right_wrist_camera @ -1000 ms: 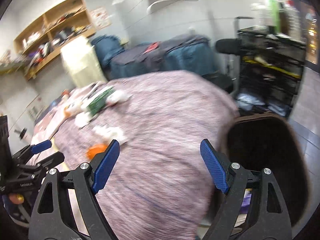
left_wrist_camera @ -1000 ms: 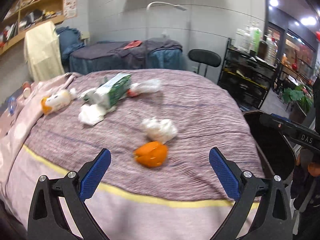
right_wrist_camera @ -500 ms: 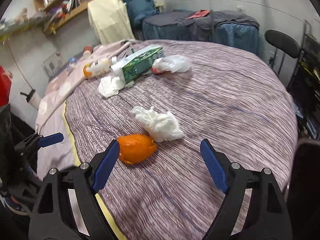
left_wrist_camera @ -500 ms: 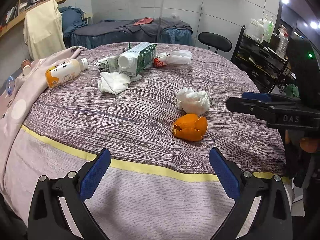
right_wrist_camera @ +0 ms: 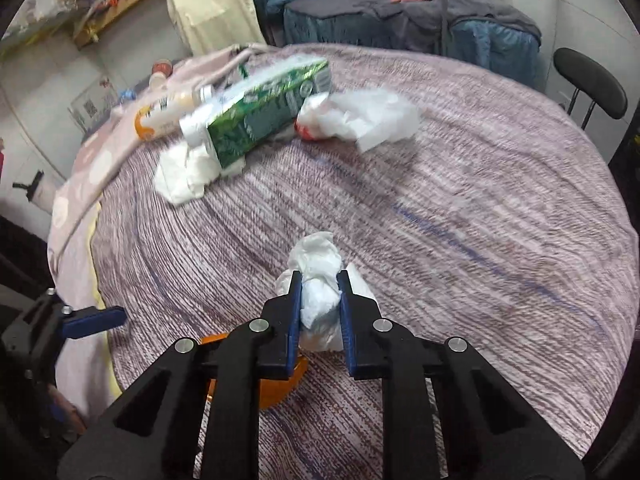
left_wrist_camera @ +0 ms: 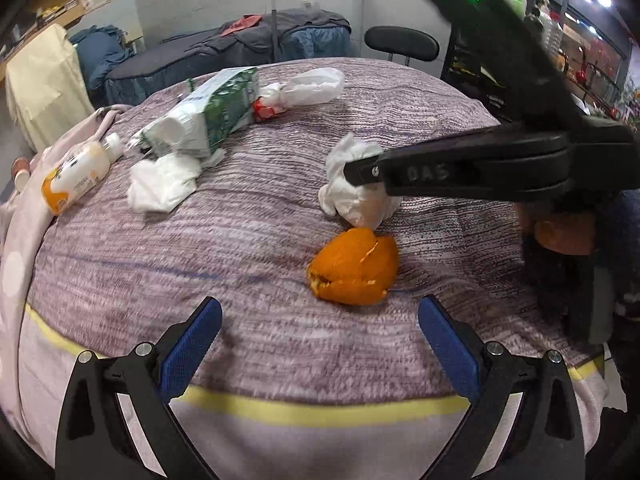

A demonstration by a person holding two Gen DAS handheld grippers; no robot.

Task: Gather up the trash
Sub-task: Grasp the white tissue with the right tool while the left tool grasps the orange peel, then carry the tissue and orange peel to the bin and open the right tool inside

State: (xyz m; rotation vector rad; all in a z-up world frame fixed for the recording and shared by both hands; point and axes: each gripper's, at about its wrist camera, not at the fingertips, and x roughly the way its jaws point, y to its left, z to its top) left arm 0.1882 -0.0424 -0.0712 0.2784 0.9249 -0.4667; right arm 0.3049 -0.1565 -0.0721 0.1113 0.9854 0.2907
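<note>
The right gripper (right_wrist_camera: 320, 304) has just been closing, and its blue pads now pinch a crumpled white tissue (right_wrist_camera: 318, 280) that lies near the middle of the round table (right_wrist_camera: 480, 208), which is covered in a striped mauve cloth. From the left wrist view the same tissue (left_wrist_camera: 356, 196) sits just behind an orange peel (left_wrist_camera: 354, 268), the two close to touching, with the black body of the right gripper reaching in from the right over the wad.

The left gripper (left_wrist_camera: 320, 344) hangs over the near edge of the table with its jaws spread wide and nothing between them; the orange peel lies just beyond its fingertips.

Further back on the cloth lies a green and white carton (left_wrist_camera: 212, 112) on its side, its white cap end pointing toward the near left. I cannot tell whether anything is inside it. A flattened white tissue (left_wrist_camera: 160, 184) lies against its cap end. Left of that, a small plastic bottle (left_wrist_camera: 76, 176) with an orange base and a white cap lies on its side on a pink cloth at the table's edge; its contents look pale, though the blur leaves this uncertain. Behind the carton rests a white plastic bag (left_wrist_camera: 308, 86) with something red (left_wrist_camera: 264, 110) at its tied end.
</note>
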